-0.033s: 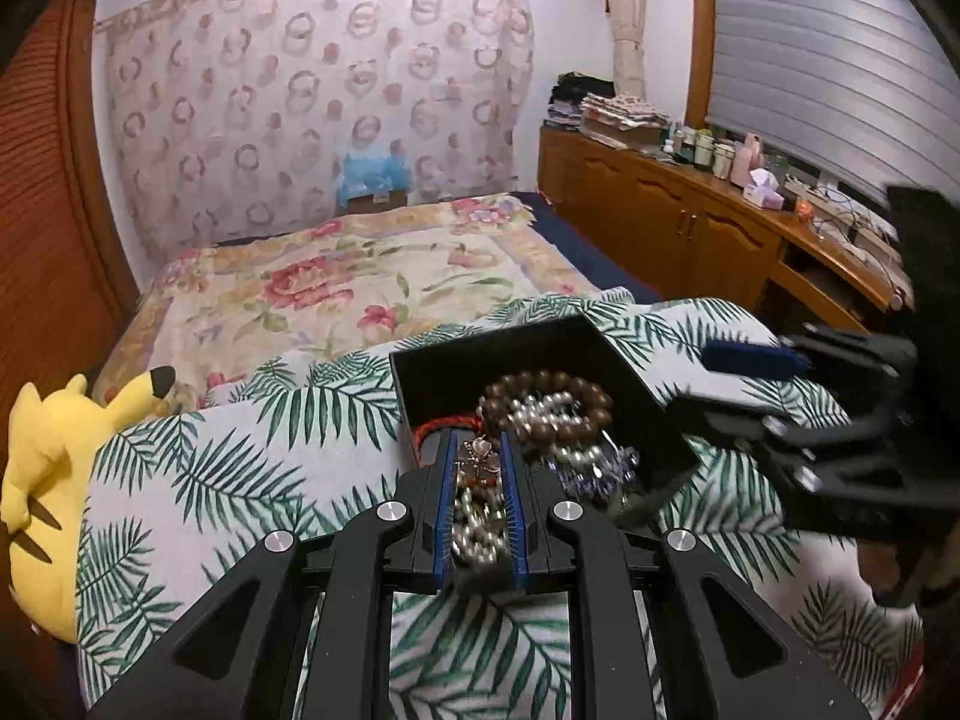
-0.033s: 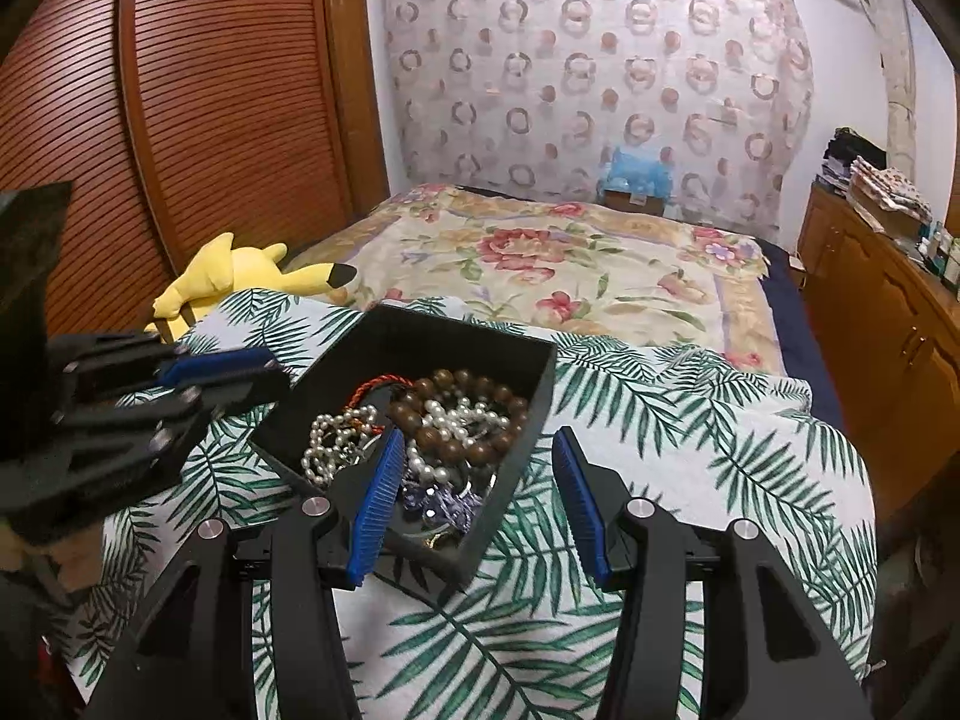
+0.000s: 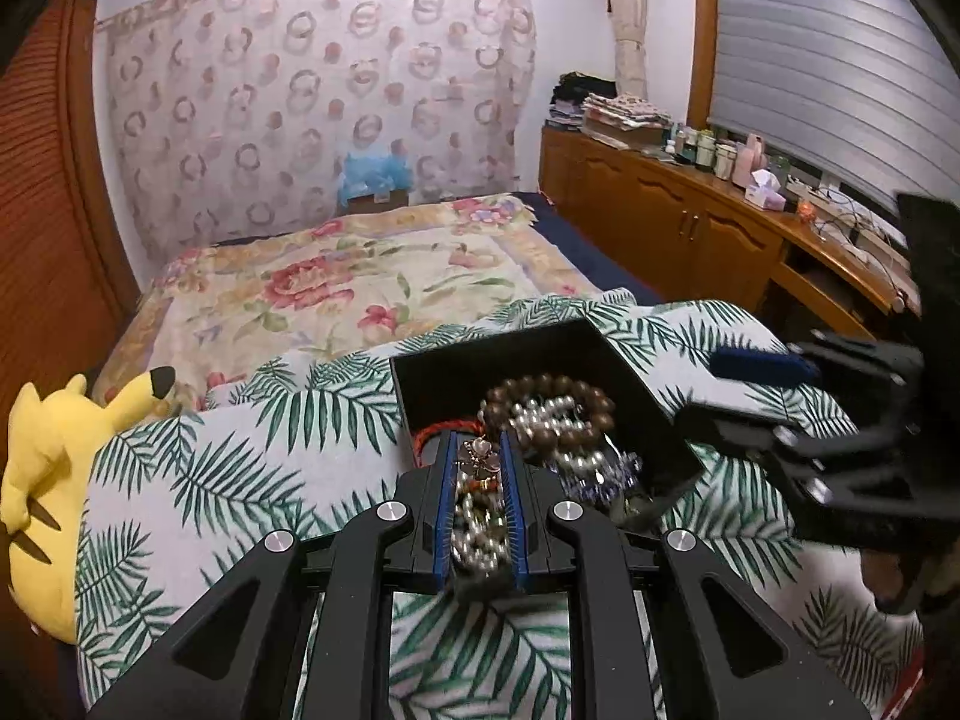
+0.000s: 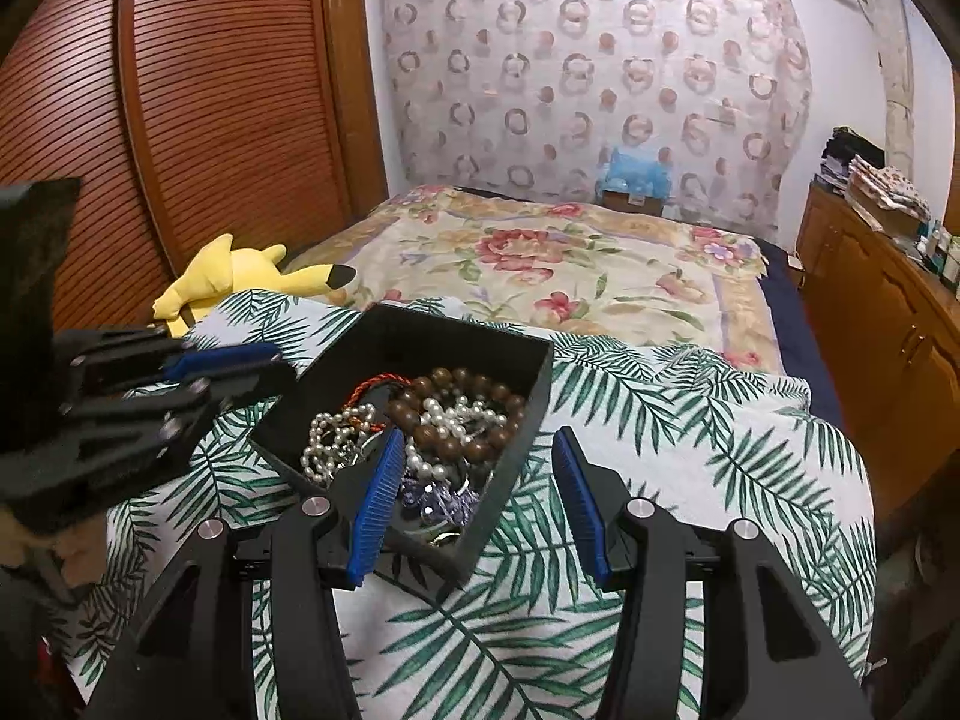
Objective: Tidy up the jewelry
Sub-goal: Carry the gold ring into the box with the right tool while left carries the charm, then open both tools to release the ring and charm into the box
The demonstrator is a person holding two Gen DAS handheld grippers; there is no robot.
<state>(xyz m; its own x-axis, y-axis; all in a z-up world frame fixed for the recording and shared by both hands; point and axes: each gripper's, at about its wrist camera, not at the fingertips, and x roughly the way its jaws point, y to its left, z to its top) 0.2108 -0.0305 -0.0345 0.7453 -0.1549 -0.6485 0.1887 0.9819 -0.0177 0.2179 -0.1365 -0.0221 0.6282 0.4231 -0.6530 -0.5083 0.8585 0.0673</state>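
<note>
2 grippers work the black box (image 4: 510, 354) on the leaf-print cloth (image 4: 690, 450): the left gripper (image 3: 480, 468) pinches a pearl strand (image 3: 474, 531), so lift slowly while the right gripper (image 4: 474, 483), jaws opening astride the box wall, steadies it.

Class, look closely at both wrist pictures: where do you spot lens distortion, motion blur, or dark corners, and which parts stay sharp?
Left wrist view: fisheye bends the shutter and darkens the corners; the right gripper at the edge is smeared, while the black box stays fairly sharp. Right wrist view: the wardrobe door bows outward; the left gripper is blurred; the brown beads read clearly.
</note>
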